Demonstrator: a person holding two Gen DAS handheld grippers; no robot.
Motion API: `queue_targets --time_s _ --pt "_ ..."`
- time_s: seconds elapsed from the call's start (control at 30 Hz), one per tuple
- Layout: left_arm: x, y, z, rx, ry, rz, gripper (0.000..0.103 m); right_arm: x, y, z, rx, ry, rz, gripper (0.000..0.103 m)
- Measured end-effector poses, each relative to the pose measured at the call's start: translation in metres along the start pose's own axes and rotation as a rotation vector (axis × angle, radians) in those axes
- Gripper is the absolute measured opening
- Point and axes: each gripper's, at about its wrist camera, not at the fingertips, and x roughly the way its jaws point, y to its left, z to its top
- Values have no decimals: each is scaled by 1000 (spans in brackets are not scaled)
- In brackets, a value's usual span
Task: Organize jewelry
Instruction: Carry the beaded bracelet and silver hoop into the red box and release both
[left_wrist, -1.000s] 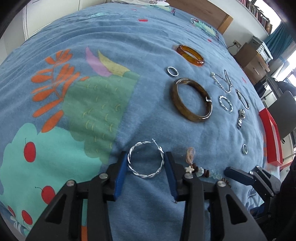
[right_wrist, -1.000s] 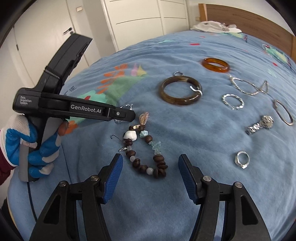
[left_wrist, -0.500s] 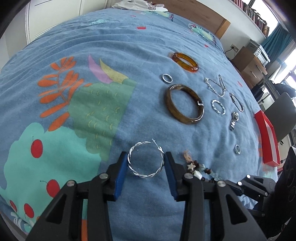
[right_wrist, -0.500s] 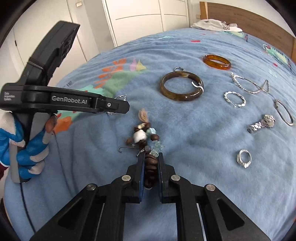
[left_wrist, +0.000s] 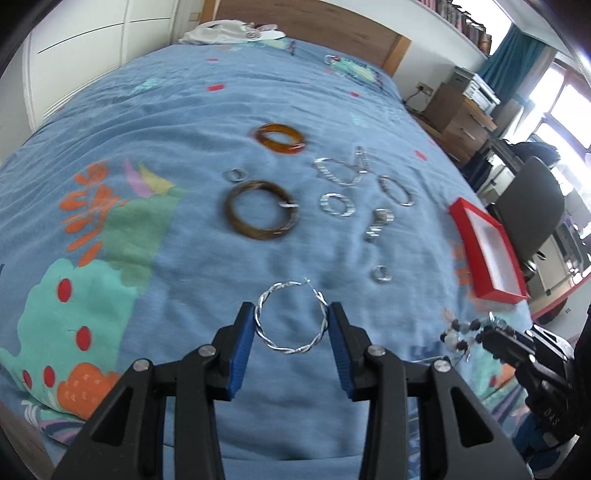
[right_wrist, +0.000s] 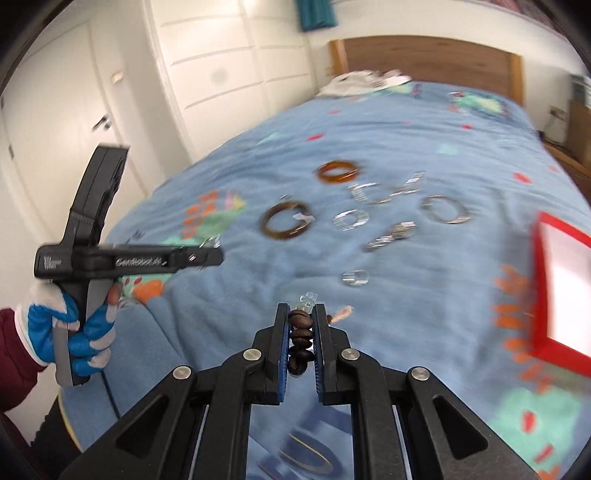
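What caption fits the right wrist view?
Right tool clamps a beaded bracelet above the blue bedspread, red box at right, other jewelry beyond.

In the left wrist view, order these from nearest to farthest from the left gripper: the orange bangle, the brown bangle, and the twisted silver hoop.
1. Twisted silver hoop, between the left gripper's pads.
2. Brown bangle, mid-bed, beyond the hoop.
3. Orange bangle, farthest, toward the headboard.
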Motion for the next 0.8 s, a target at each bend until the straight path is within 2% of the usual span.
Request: queue_targets --time_s 0.2,0.43,0.63,0.8 --pt "3 -81 11 99 7 -93 38 -69 -61 -7 73 -74 -127 12" --pt "37 -199 34 230 47 -226 37 -125 -160 -7 126 -101 -296 12" --pt "94 -294 59 334 78 -291 38 -129 -238 1 155 -94 -357 12" --pt "148 -342 81 364 99 -291 38 -106 -296 19 155 -79 -361 12"
